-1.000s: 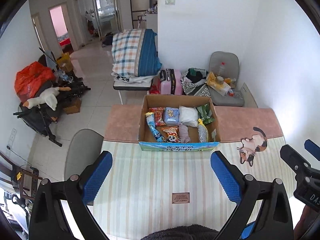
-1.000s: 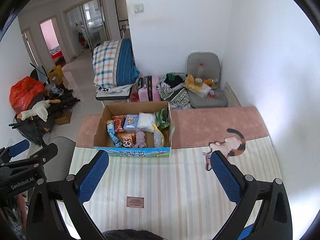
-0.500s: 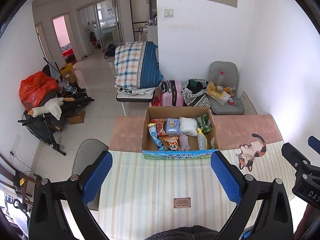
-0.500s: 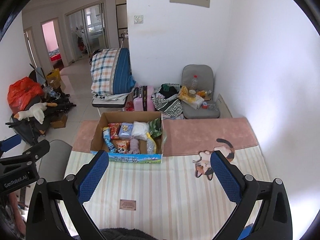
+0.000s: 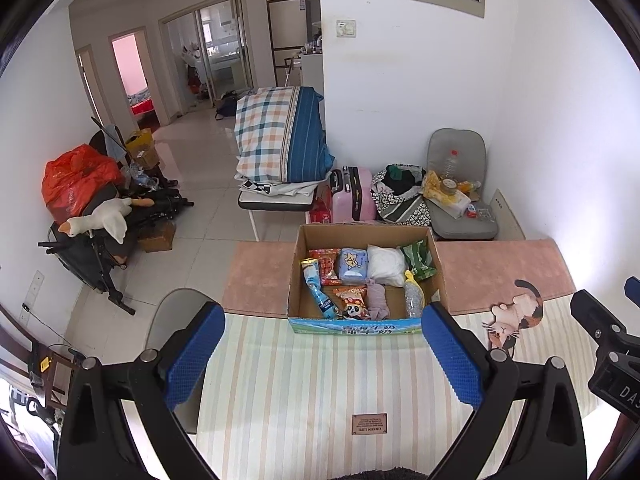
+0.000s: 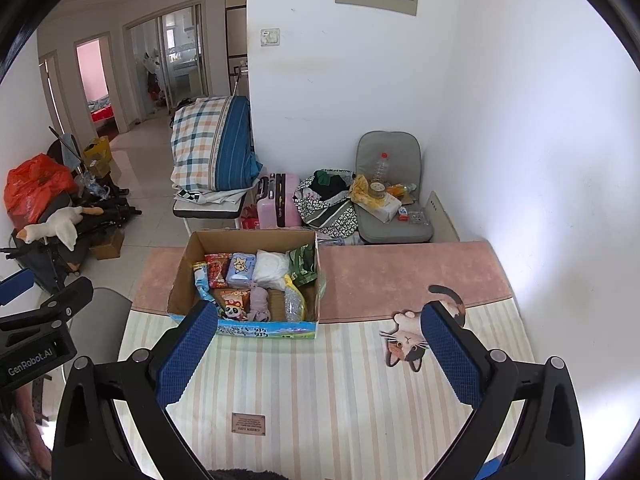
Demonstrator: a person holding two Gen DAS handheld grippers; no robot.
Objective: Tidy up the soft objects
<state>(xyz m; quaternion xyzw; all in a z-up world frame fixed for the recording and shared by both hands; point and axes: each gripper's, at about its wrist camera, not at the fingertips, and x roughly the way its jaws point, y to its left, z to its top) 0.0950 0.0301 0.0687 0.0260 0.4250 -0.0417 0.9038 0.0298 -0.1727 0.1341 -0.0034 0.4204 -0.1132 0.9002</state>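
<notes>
— Cardboard, open at the top: the box [image 5: 362,326] sits at the far side of the striped mat [image 5: 320,392], toward the left of the table, its printed front wall facing the near edge.

— What is in it?

— Snack packets, a blue tissue pack [image 5: 353,265], a white soft bundle [image 5: 386,265], a green bag [image 5: 419,258], a mauve cloth [image 5: 377,301] and a clear plastic bottle [image 5: 413,300], packed side by side.

— And the grippers?

— The left gripper [image 5: 320,354] hangs above the mat, near side of the box, blue pads spread wide with nothing between them. The right gripper [image 6: 318,354] is likewise splayed and empty, over the mat to the right; its left pad overlaps the box's near corner in the right wrist view, though contact cannot be judged.

— Anything else on the table?

— A cat picture [image 6: 416,340] printed on the mat, right of the box.
</notes>
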